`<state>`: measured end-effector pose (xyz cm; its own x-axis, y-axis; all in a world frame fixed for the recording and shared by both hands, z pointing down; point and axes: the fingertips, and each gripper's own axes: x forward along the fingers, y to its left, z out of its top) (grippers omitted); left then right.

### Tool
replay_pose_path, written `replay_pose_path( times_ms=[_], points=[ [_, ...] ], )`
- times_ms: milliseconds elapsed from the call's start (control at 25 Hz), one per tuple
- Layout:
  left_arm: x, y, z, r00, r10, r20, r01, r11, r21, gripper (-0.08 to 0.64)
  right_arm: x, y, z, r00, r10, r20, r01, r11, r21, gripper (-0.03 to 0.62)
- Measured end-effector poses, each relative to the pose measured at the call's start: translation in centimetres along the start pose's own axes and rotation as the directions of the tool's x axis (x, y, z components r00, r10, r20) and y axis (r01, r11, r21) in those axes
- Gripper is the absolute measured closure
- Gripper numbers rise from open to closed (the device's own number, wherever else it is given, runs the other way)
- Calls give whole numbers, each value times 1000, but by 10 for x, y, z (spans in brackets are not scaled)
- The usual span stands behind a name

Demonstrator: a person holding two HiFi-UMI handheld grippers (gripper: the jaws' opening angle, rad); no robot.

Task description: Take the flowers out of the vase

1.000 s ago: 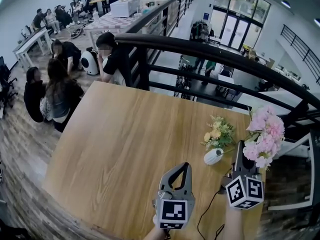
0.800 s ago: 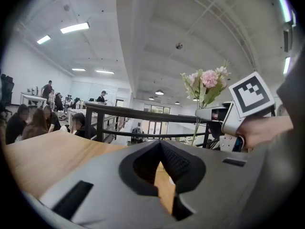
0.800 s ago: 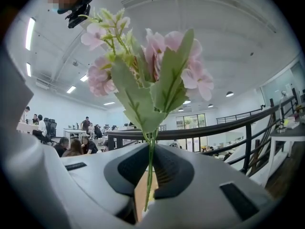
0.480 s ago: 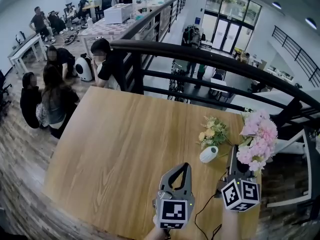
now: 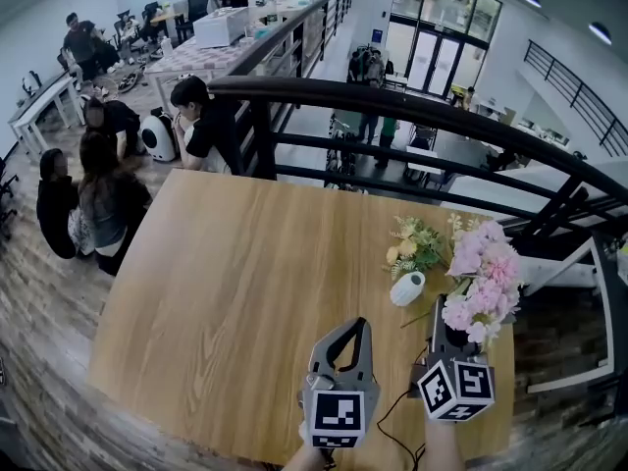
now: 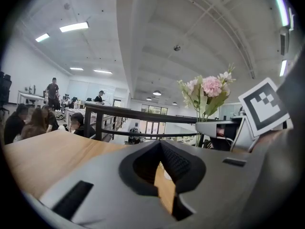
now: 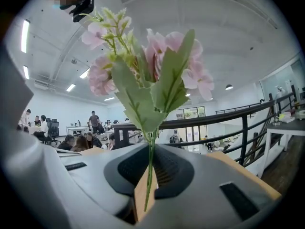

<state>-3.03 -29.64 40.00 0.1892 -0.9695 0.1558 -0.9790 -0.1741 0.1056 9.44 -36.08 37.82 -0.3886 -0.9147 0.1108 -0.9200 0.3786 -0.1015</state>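
A small white vase (image 5: 407, 288) stands on the wooden table (image 5: 235, 283) with a yellow and green bunch (image 5: 412, 247) still in it. My right gripper (image 5: 438, 314) is shut on the thin green stem (image 7: 149, 175) of a pink flower bunch (image 5: 481, 279), held upright in the air just right of the vase. The same pink flowers (image 7: 152, 56) rise straight above my right gripper (image 7: 151, 147) in its own view. My left gripper (image 5: 361, 326) hovers near the table's front edge, left of the vase. Its jaws (image 6: 160, 144) are shut with nothing in them. The pink flowers (image 6: 209, 87) show to its right.
A black metal railing (image 5: 412, 101) runs along the table's far edge, with a drop to a lower floor beyond. Several people sit at the far left (image 5: 98, 184). A black cable (image 5: 392, 430) trails over the table's near edge between the grippers.
My right gripper has drawn the pink flowers back toward me and slightly down, away from the vase. The left gripper has hardly moved.
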Motion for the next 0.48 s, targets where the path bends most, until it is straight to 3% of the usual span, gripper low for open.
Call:
replay_pose_path(
  times_ms=[480],
  points=[
    [-10, -8, -14, 1000, -6, -24, 6, 1000, -2, 532, -24, 17, -40, 996, 17, -85, -15, 999, 29, 557]
  ],
)
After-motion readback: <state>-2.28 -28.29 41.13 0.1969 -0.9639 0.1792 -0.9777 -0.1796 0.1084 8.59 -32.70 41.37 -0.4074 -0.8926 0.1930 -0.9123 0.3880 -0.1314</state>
